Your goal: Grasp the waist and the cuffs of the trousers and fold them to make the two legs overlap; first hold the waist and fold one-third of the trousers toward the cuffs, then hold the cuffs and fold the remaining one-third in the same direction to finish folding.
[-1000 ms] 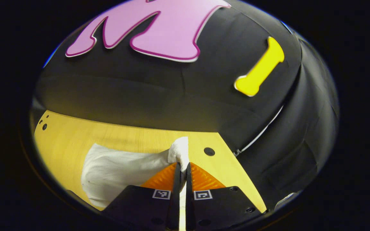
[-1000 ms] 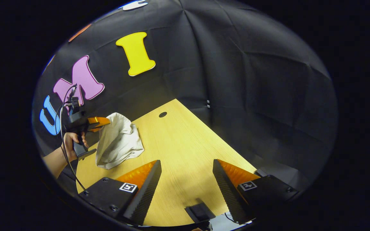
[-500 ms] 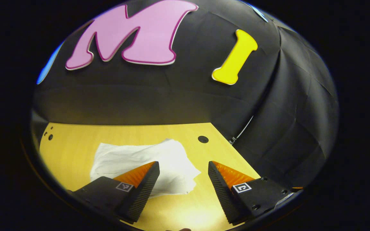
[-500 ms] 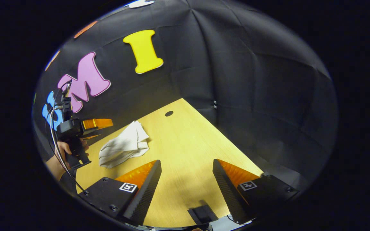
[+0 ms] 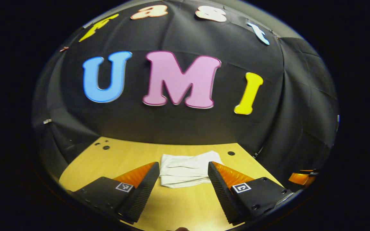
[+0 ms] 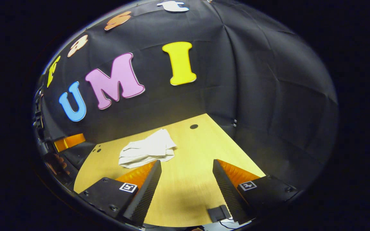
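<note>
1. One pair of white trousers (image 5: 186,169) lies on the yellow wooden counter (image 5: 114,157), folded into a compact, layered bundle with a few creases across the top. It sits toward the far edge of the counter, near the far right corner.
2. Two hand-held grippers are at work. The left hand-held gripper (image 5: 182,179) has its fingers spread wide apart and grips nothing; in the left gripper view the trousers appear in the gap between the two fingers, farther off on the counter, with no contact visible.
3. The right hand-held gripper (image 6: 186,179) is likewise spread wide and has hold of nothing; bare counter (image 6: 191,150) lies between its fingers, and the trousers (image 6: 148,149) lie beyond its left finger, apart from it.
4. One round hole (image 5: 231,153) is cut into the counter just beside the trousers at the far right corner; the right gripper view shows the same hole (image 6: 194,126). A cluster of small holes (image 5: 103,146) marks the far left corner.
5. The right gripper view shows a small dark object (image 6: 218,213) at the counter's near edge, too unclear to name, and at its left rim the left hand-held gripper (image 6: 69,141) with a person's hand (image 6: 56,163) below it.
6. The left gripper view shows part of the right hand-held gripper (image 5: 300,178) at its right rim, beyond the counter's right edge.
</note>
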The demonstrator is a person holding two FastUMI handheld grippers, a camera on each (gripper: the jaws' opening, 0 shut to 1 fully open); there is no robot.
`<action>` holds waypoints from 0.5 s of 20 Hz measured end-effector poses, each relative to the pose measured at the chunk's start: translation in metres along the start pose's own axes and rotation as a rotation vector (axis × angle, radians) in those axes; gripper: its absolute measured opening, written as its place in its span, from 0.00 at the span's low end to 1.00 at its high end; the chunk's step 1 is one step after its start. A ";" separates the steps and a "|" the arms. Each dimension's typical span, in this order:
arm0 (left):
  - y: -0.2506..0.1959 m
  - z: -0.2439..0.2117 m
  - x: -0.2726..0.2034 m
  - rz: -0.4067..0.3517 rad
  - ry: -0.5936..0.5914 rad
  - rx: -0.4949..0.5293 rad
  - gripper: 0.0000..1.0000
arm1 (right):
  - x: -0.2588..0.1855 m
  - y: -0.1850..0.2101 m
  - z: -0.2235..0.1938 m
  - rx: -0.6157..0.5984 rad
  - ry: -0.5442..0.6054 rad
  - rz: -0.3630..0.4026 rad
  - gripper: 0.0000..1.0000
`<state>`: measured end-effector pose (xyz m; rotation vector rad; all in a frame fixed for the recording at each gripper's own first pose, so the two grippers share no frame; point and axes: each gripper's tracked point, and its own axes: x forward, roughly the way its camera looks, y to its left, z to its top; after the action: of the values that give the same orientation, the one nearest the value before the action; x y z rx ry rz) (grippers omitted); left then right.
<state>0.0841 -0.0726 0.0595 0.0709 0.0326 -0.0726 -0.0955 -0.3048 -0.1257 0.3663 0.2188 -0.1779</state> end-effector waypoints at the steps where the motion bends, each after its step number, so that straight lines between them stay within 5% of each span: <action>1: 0.011 0.000 -0.021 0.019 -0.009 -0.009 0.96 | -0.008 0.012 0.003 -0.009 -0.014 0.013 0.98; 10: 0.077 -0.027 -0.111 0.089 -0.013 -0.014 0.96 | -0.043 0.082 -0.004 -0.109 -0.062 0.120 0.98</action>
<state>-0.0217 0.0141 0.0422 0.0578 0.0171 0.0157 -0.1205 -0.2219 -0.0916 0.2642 0.1444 -0.0591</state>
